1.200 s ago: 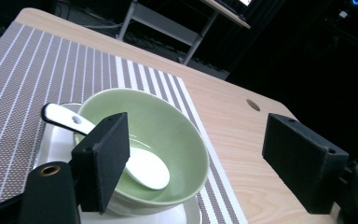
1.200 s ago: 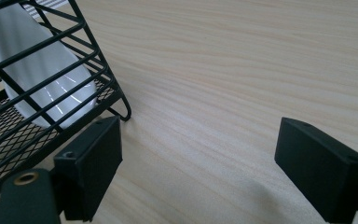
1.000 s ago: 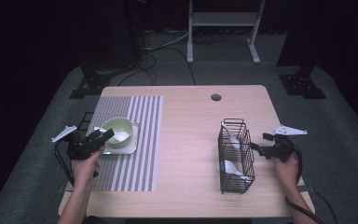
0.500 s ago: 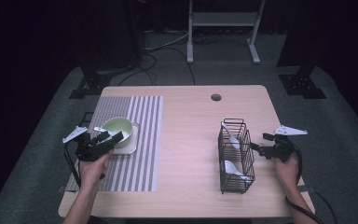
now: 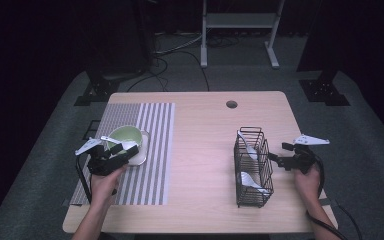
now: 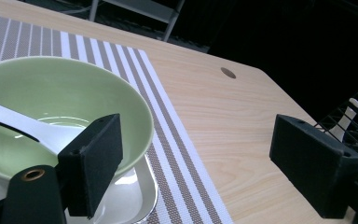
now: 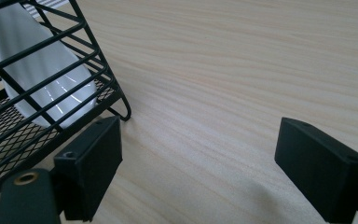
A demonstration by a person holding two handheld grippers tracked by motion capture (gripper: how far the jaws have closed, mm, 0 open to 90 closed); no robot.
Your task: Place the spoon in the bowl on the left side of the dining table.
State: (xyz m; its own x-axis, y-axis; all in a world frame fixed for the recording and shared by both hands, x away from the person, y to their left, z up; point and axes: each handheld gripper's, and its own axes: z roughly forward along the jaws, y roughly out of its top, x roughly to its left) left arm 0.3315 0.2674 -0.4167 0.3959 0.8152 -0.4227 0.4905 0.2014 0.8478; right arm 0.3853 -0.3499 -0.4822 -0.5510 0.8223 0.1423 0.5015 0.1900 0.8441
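The left gripper (image 5: 128, 150) has drawn back toward the person, away from the green bowl (image 5: 125, 138).

Black grippers, blocky fingers (image 7: 324, 175), brass screw, grey plates, trailing cables.

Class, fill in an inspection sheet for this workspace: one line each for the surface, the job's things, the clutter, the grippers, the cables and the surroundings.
Surface: wooden table with a round hole near the far edge; striped placemat on its left part.
Job's things: green bowl with a white spoon inside, on a plate on the placemat; black wire basket holding white spoons.
Clutter: nothing seen.
Grippers: left gripper open beside the bowl; right gripper open beside the basket, above bare wood.
Cables: one trails from each gripper; more lie on the floor beyond the table.
Surroundings: dark room, grey carpet, metal stand behind.
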